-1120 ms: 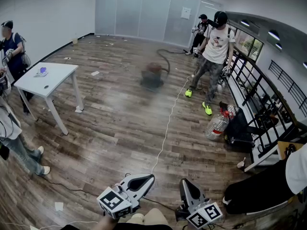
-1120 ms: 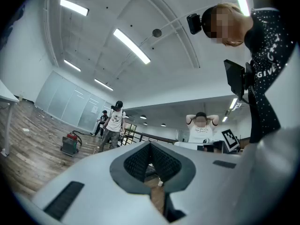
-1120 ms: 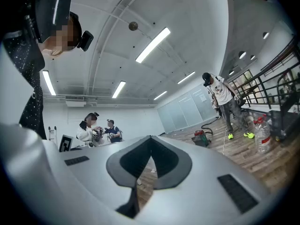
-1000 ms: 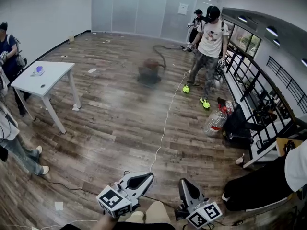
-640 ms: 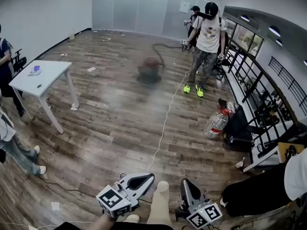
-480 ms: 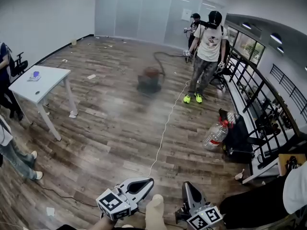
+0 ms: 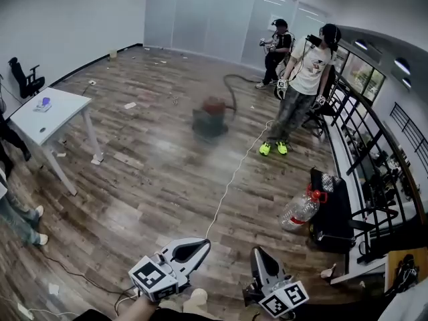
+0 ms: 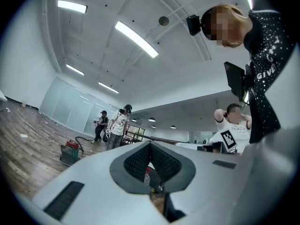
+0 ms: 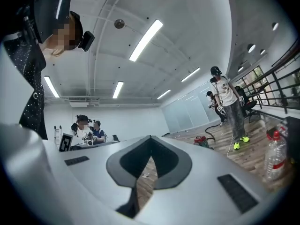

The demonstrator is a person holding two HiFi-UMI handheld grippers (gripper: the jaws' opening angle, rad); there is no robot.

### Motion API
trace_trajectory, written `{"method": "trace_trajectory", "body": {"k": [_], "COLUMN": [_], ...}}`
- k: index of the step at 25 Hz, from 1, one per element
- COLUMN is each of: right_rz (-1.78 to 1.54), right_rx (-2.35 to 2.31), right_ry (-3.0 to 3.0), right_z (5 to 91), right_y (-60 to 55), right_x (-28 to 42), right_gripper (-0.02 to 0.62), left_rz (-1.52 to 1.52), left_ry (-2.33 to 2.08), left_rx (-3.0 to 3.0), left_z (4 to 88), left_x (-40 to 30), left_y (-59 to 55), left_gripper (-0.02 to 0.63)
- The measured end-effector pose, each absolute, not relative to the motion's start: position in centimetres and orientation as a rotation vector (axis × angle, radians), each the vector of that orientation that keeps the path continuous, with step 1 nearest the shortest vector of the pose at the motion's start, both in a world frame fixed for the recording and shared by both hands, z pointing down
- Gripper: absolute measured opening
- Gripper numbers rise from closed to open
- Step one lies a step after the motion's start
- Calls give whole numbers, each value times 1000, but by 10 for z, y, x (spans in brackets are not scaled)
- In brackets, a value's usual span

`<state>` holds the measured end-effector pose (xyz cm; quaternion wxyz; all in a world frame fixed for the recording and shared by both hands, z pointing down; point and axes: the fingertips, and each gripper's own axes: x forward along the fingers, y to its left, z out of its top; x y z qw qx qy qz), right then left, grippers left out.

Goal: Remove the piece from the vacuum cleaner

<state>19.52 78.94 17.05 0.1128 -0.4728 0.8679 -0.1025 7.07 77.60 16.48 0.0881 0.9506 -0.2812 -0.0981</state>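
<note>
head view: left claw and right claw clenched empty, vacuum well ahead; person should approach before opening them.

Bright even light from ceiling strips; sheen on wood floor; fisheye bending at edges; vacuum cleaner blurred.

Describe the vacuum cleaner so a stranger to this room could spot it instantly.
Look toward the glass wall at the far end of the wood floor. Midfloor, left of the person in neon-yellow shoes, sits the vacuum cleaner: the only low boxy machine, red-topped, a dark hose looping behind it.
</note>
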Motion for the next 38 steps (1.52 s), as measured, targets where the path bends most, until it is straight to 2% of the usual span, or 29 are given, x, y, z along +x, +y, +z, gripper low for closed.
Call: {"method": "trace_trajectory", "body": {"k": [18, 31, 38], "right_rz": [-399, -363, -406], "right_rx": [-1247, -1211, -1203], "right_ry": [2604, 2606, 2588], "right_z": [181, 162, 172], "right_y": [641, 376, 283], "right_x": [217, 174, 150], "right_gripper": [11, 11, 11], "left_rz": [-273, -275, -252], "left_ry": [-939, -949, -948], "left_rx": [2804, 2833, 2831], "left_z": [170, 157, 160], "left_x": [106, 60, 37], "left_y": [623, 362, 270], "left_gripper": [9, 9, 9]}}
